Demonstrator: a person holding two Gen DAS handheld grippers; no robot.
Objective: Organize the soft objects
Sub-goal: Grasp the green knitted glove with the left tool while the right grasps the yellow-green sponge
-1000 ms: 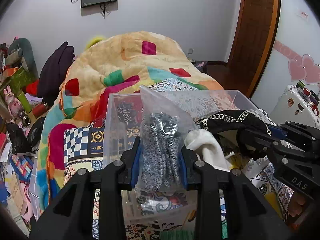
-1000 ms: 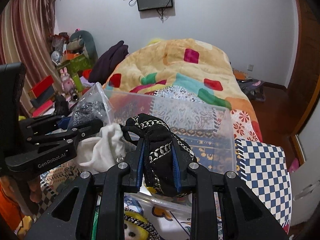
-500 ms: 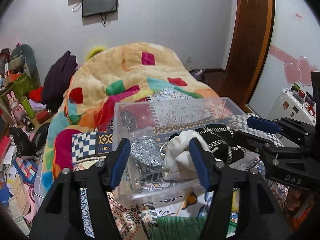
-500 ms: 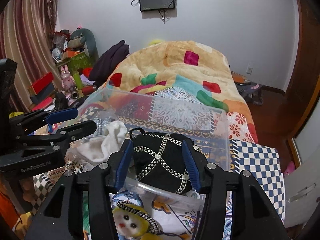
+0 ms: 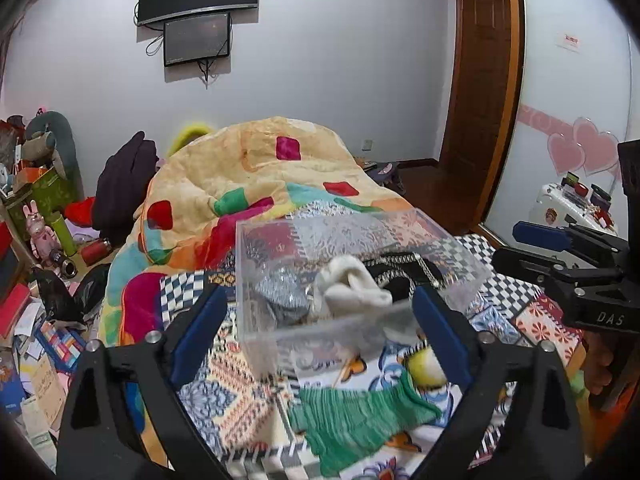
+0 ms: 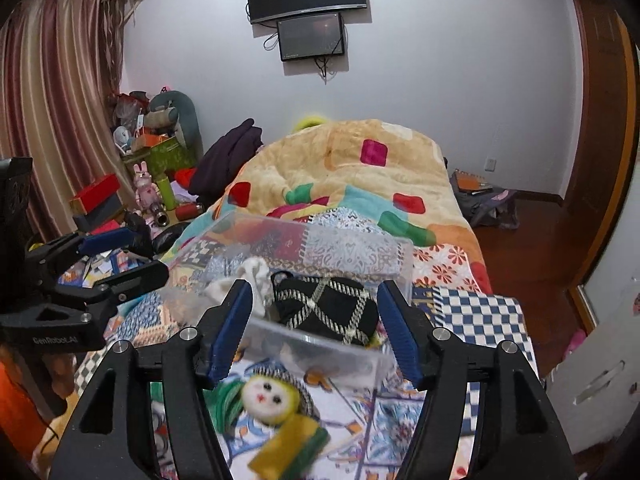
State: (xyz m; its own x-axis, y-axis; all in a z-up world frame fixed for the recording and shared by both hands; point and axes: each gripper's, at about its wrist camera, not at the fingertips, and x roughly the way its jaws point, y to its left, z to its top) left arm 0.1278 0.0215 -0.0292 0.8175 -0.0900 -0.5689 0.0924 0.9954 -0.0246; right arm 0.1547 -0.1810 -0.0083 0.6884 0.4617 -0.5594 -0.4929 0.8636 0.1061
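A clear plastic bin (image 5: 256, 280) (image 6: 352, 252) sits on the patterned bedspread. Inside lie a bag of grey-silver fabric (image 5: 282, 296), a white cloth (image 5: 352, 288) (image 6: 256, 276) and a black pouch with gold trim (image 6: 328, 312) (image 5: 404, 276). A doll with a yellow face and green knitted dress (image 6: 272, 400) (image 5: 360, 420) lies on the bed in front of the bin. My left gripper (image 5: 316, 332) is open and empty, just short of the bin's near wall. My right gripper (image 6: 316, 328) is open and empty, above the bin's near edge and the doll.
A big colourful quilt (image 5: 256, 172) is heaped behind the bin. Clutter of boxes and toys (image 5: 36, 240) fills the floor on the left. A wooden door (image 5: 480, 80) and a white cabinet (image 5: 568, 208) stand on the right.
Both grippers opened and let go: the bag of grey fabric and the black pouch now lie in the bin. Both grippers have pulled back and up from the bin.
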